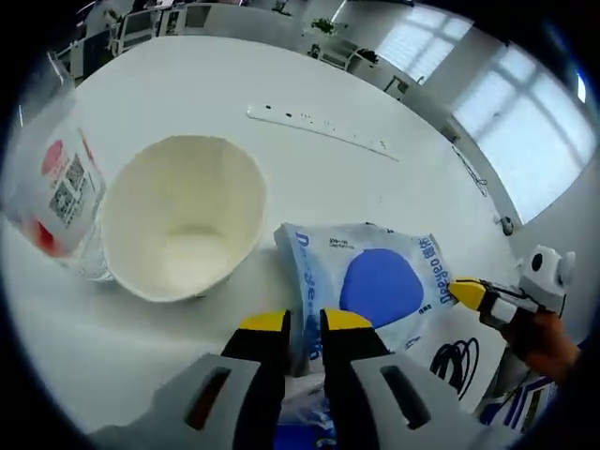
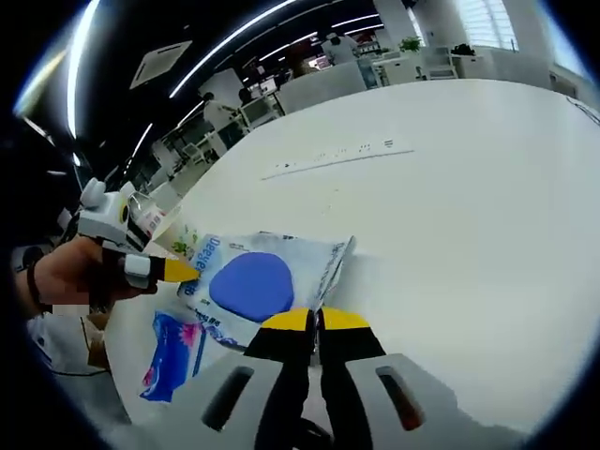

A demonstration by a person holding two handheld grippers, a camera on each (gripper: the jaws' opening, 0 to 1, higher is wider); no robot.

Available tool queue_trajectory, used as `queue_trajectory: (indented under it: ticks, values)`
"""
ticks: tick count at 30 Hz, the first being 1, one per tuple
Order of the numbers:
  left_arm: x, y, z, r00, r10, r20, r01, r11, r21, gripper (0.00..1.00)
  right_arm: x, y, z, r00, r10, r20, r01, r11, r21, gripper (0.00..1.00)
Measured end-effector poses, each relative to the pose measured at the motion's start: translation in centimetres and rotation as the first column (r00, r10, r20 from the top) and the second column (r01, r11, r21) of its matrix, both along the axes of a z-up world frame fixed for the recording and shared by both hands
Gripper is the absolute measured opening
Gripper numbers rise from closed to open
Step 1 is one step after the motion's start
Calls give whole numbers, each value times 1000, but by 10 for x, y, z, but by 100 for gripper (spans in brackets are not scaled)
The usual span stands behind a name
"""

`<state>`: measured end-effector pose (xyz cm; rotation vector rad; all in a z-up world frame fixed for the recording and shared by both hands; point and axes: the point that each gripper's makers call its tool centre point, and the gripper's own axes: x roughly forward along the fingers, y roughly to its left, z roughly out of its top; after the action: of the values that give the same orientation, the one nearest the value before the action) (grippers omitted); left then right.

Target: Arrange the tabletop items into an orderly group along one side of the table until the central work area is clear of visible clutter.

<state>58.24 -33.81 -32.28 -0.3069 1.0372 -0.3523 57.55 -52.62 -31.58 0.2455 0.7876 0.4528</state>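
In the left gripper view, a labelled clear packet (image 1: 54, 192) is seen at nine o'clock on the white tabletop (image 1: 375, 178), touching a paper bowl (image 1: 183, 217). The blue-and-white pouch (image 1: 370, 286) is pinched at opposite edges by the left tool (image 1: 305, 322) and the right tool (image 2: 316, 320), apparently both clamped narrow.

Left gripper view: paper bowl (image 1: 183, 217) sits centre-left on the table (image 1: 375, 178), with a plastic-wrapped bottle (image 1: 56, 192) touching its left side and a wipes pack (image 1: 370, 286) just right of it, lower centre. A power strip (image 1: 323, 129) lies behind them toward the upper middle. Right gripper view: the same pack (image 2: 258, 281) is lower-left of centre, a second flat packet (image 2: 173, 352) just below-left of it, the strip (image 2: 337, 157) far behind.
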Motion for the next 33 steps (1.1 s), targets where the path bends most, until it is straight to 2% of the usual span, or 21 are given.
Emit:
queue_trajectory:
  ticks: [4,6,9,11,17,21,23,27,33]
  values:
    - [-7,6,2,1000,-13,4,13,1000,-5,17,-3,-5,0,1000,0,8,0,1000,-6,2]
    - [-10,8,5,1000,-11,10,12,1000,-23,18,-4,-7,4,999,10,37,-10,1000,-13,5]
    - [-14,8,8,1000,-5,22,6,999,-52,17,-7,-9,4,999,17,36,-17,1000,-5,15]
    - [-18,8,8,1000,-10,30,12,999,-51,17,-11,-11,2,999,30,31,-29,999,-22,17]
    - [-29,11,2,999,-22,31,23,999,-42,17,-17,-12,-1,1000,20,9,-20,1000,-9,15]
    - [-32,12,-2,999,-35,35,36,999,-32,8,-15,-8,-4,1000,18,-3,-18,1000,1,7]
    - [-32,9,-3,999,-26,30,27,998,-50,4,-14,-6,-6,1000,10,-14,-10,1000,16,1]
    - [-29,8,-4,1000,25,11,-24,998,-62,1,-8,-3,-5,999,-26,-24,27,999,45,0]
    - [-17,12,-1,997,78,27,-76,995,-67,0,8,1,-2,997,-74,-29,76,994,84,0]
